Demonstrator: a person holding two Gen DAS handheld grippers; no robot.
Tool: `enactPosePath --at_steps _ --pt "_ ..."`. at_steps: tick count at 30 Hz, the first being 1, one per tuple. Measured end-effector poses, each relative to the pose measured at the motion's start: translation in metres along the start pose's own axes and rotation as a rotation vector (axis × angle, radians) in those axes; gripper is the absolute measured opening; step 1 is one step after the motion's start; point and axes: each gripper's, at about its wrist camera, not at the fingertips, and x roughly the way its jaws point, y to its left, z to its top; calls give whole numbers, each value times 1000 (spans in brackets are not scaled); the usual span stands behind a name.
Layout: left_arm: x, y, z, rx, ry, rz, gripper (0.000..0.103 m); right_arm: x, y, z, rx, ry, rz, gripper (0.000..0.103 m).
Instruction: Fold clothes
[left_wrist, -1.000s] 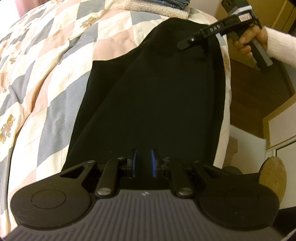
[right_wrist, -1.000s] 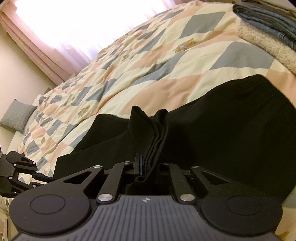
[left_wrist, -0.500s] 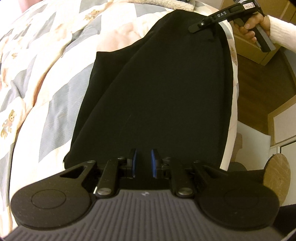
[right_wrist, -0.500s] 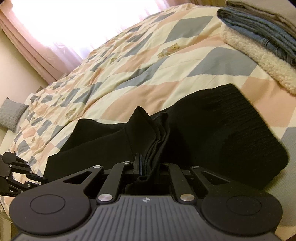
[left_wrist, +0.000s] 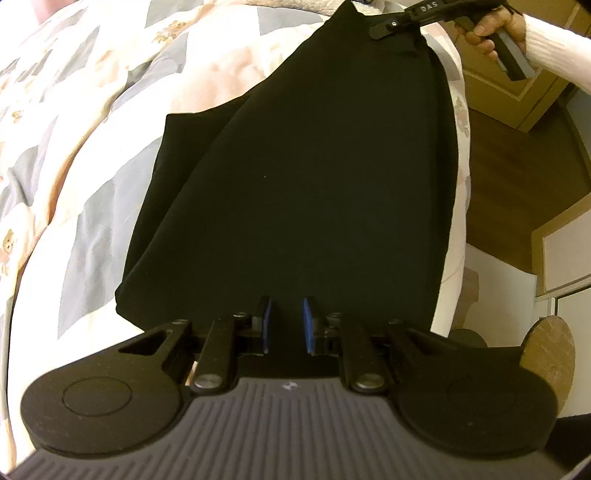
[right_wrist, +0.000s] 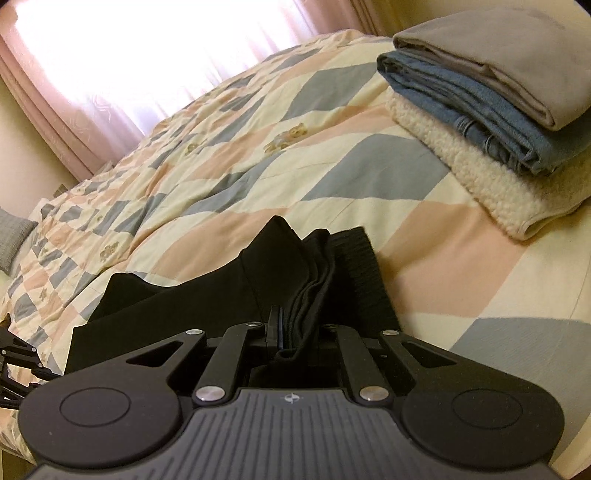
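Black garment (left_wrist: 314, 177) on quilt (left_wrist: 74, 155), long axis 6 to 12 o'clock from left gripper (left_wrist: 286, 325). Left gripper part open, blue pads apart, holds nothing, near hem just ahead. Right gripper (right_wrist: 291, 325) clamped on bunched far end at 12 o'clock. Garment type unclear; layers indistinct. Folded stack (right_wrist: 491, 110) at 2 o'clock.

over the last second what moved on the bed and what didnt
The right gripper, shut on the black garment's bunched edge, has carried that end further along the quilt toward the folded stack. The left gripper stays open over the near edge. The stack hasn't moved.
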Motion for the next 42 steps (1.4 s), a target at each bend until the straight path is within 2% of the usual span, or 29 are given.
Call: enactPosePath --at_steps 14,16,18,19,20,21,22,23,24,25,26,28,30,32,34,37,39,41,42 --pt "0 -10 4 -3 19 4 14 7 -18 7 -13 13 -13 8" --pt "-1 -11 5 0 22 8 14 11 -21 4 -4 25 -50 17" --pt "-4 -10 6 2 19 13 14 7 -20 2 1 8 -99 20" --pt "-6 -9 8 3 16 18 14 2 -18 2 10 -25 -151 29" --pt "-7 -8 9 3 12 23 14 -5 -15 1 22 -69 -222 44" --pt "-8 -7 11 4 8 27 14 -13 -13 0 32 -113 -306 49" --pt "-9 -6 12 5 5 31 14 -19 -9 0 30 -151 -379 48" --pt "-9 -5 14 9 1 31 14 -26 -3 -3 8 -196 -415 42" --pt "-9 -5 15 12 -2 31 14 -30 6 -5 -16 -237 -408 37" --pt "-9 -5 17 16 -5 31 14 -30 16 -7 -42 -252 -370 30" --pt "-8 -5 18 24 -7 32 14 -28 27 -8 -72 -255 -325 28" --pt "-5 -6 19 40 -10 33 14 -9 50 -8 -158 -220 -263 24" --pt "-1 -4 19 56 -6 41 15 16 63 -6 -200 -174 -271 22" --pt "2 -2 19 70 -2 48 15 43 60 -2 -174 -137 -332 18" --pt "0 4 17 74 -5 54 14 60 48 2 -96 -113 -389 18" --pt "-4 14 15 67 -11 56 15 33 47 -4 15 -213 -395 22" --pt "-5 21 15 63 -17 52 15 7 55 -20 23 -289 -431 22" --pt "-2 27 15 64 -23 44 15 -6 62 -38 14 -310 -483 23" --pt "4 31 15 67 -21 43 15 -4 63 -47 8 -284 -504 23"
